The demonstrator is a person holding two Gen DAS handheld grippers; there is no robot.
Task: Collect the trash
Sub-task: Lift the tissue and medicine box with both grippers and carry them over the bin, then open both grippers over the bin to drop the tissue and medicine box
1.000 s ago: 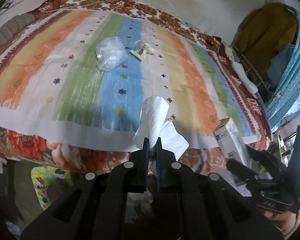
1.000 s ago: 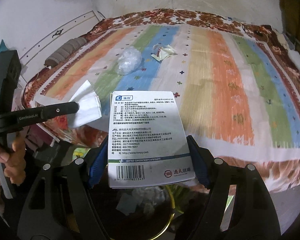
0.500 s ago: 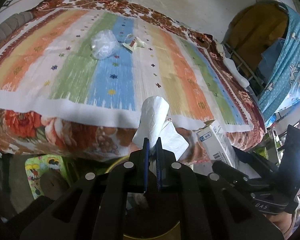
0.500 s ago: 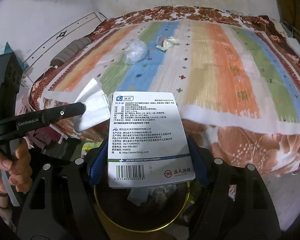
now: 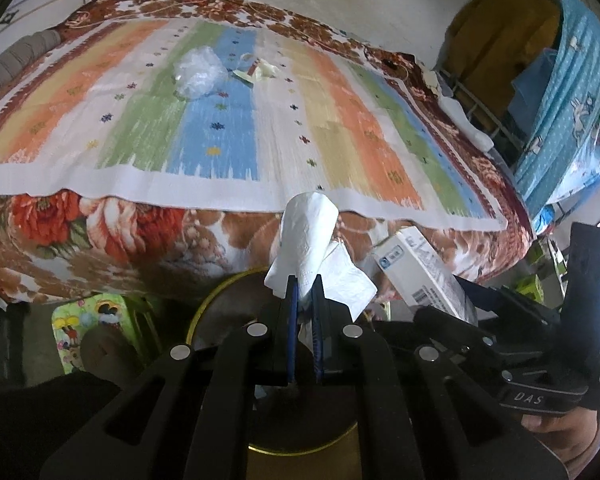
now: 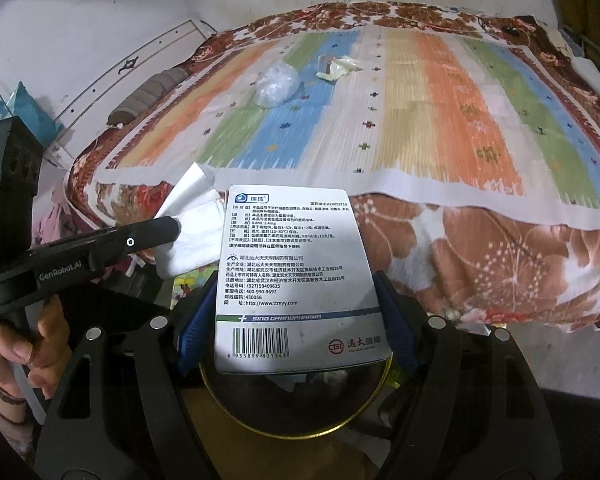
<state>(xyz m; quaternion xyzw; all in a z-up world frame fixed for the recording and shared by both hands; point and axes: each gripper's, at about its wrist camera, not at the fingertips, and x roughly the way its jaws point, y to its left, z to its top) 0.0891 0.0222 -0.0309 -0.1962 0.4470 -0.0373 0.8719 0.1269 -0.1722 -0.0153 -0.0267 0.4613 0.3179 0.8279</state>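
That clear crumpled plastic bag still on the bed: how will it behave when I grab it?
Likely very light and floppy: the crumpled plastic bag sits puffed up on the striped bedspread, so it should collapse under the pads. Its glossy film looks slippery; pinch deep into a fold. Unlikely to roll, though a nudge might send it sliding.

Bed (image 5: 100, 240) with floral brown-orange cover fills most of both views. Striped mat (image 5: 228, 128) on top, bands of orange, yellow, green, blue, white, small cross motifs; its white edge hangs just over the bed's near side. Grey rolled bolster (image 6: 152, 88) at far left end by the white wall (image 6: 100, 20). Blue patterned cloth (image 5: 572, 92) hangs at right, yellow garment (image 5: 496, 40) behind it, wire rack (image 5: 480, 116) just below. Cartoon-print item (image 5: 92, 320) on the floor under the bed edge, partly hidden. Teal bag (image 6: 16, 104) against the left wall.
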